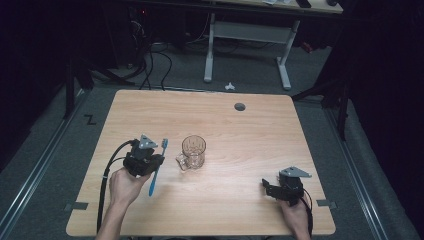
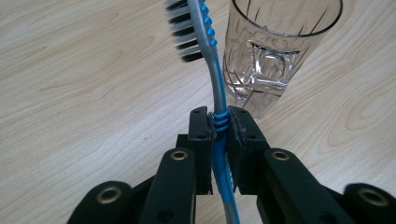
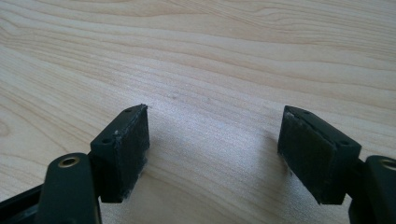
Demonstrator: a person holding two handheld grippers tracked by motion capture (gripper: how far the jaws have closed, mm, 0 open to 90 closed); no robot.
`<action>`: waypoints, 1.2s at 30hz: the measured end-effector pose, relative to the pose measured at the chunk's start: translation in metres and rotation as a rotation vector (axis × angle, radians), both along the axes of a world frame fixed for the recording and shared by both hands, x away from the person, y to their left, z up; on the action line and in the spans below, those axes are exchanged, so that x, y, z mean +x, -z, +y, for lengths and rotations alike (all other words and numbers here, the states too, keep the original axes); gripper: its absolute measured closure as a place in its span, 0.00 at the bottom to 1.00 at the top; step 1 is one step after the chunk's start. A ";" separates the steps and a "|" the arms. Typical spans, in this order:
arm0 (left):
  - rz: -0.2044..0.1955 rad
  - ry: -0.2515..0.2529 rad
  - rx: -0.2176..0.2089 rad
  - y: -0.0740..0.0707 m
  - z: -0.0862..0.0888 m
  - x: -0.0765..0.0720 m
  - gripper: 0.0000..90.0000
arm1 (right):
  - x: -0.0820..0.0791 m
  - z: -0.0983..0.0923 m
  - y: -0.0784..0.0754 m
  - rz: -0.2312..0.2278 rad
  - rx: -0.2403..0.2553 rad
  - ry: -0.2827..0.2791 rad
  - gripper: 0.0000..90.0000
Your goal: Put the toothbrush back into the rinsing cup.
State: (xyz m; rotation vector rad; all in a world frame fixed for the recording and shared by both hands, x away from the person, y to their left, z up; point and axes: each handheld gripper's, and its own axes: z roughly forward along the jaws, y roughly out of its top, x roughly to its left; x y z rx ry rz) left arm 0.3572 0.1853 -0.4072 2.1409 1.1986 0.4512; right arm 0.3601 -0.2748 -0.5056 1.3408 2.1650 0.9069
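Observation:
A blue and grey toothbrush [image 1: 154, 182] with dark bristles is clamped at its ribbed neck between the jaws of my left gripper [image 1: 156, 161], left of the table's middle. In the left gripper view the brush [image 2: 215, 79] rises from the shut left gripper [image 2: 220, 125], bristles facing left. A clear cut-glass mug [image 1: 193, 151] stands upright just right of the brush head, with its handle toward the front left. It looks empty; the mug [image 2: 275, 51] is close behind the brush. My right gripper [image 1: 268, 189] rests at the front right and points left. Its jaws stand wide apart in the right gripper view [image 3: 215, 135].
The wooden table [image 1: 240, 135] has a round grey cable port [image 1: 240, 106] near its far edge. Beyond the table lie cables on the floor and the white legs of another desk [image 1: 209, 50].

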 end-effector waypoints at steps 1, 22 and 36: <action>-0.001 0.002 -0.006 -0.001 -0.001 -0.002 0.89 | 0.000 0.000 0.000 0.000 0.000 0.000 0.28; -0.068 -0.009 -0.088 -0.007 -0.004 -0.013 0.89 | 0.000 0.000 0.000 0.000 0.000 0.000 0.28; -0.107 -0.013 -0.116 -0.012 -0.007 -0.017 0.89 | 0.000 0.000 0.000 0.000 0.000 0.000 0.28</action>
